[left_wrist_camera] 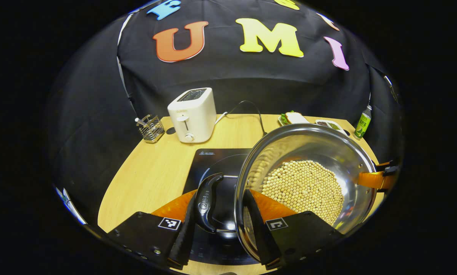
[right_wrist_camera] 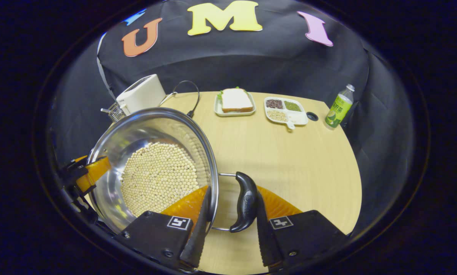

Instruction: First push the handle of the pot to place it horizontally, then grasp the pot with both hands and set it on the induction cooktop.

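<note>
Left gripper view: left gripper had its fingers clamped over the pot's handle and rim, above the induction cooktop. Right gripper view: right gripper pinched the opposite handle too.

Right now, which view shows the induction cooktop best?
The left gripper view: the induction cooktop lies dark on the table, partly behind the pot and its handle. In the right gripper view the pot hides it.
</note>
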The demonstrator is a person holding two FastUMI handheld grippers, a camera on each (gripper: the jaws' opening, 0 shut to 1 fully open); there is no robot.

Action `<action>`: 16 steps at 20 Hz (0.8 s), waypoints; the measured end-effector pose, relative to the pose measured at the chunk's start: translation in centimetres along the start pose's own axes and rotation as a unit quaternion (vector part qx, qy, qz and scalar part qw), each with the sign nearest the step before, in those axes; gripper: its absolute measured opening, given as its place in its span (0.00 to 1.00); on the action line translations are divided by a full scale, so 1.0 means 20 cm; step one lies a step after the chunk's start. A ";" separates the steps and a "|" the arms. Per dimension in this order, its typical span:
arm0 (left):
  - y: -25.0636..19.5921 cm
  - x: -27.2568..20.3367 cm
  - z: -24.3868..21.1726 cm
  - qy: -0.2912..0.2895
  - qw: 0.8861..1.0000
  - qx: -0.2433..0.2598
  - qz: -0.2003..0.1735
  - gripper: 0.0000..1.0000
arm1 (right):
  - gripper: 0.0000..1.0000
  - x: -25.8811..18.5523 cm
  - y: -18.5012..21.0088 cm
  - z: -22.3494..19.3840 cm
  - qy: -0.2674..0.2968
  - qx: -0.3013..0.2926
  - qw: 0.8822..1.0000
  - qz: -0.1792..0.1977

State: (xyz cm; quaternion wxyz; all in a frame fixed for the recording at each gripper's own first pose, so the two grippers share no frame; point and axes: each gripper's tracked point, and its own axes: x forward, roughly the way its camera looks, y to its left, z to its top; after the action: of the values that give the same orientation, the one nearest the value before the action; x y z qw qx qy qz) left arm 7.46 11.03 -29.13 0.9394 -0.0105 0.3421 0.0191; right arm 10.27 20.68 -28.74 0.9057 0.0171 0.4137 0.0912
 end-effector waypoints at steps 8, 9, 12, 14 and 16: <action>0.26 0.14 0.07 0.003 1.000 0.009 0.018 0.65 | 0.59 0.13 0.26 0.08 0.007 0.006 1.000 0.008; 0.28 0.16 0.08 0.004 1.000 0.010 0.019 0.66 | 0.59 0.15 0.27 0.08 0.011 0.008 1.000 0.007; 0.33 0.20 0.08 0.008 1.000 0.014 0.024 0.66 | 0.59 0.18 0.33 0.11 0.013 0.012 1.000 0.006; 0.36 0.23 0.07 0.011 1.000 0.007 0.026 0.66 | 0.59 0.21 0.35 0.11 0.013 0.008 1.000 0.005; 0.37 0.25 0.08 0.012 0.999 0.008 0.028 0.66 | 0.59 0.23 0.37 0.11 0.014 0.009 1.000 0.005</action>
State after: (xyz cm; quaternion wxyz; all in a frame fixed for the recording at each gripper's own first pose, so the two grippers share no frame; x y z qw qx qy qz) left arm 11.93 18.56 -31.22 0.9344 0.0061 0.3536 0.0430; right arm 13.76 28.87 -29.94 0.8991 0.0261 0.4270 0.0924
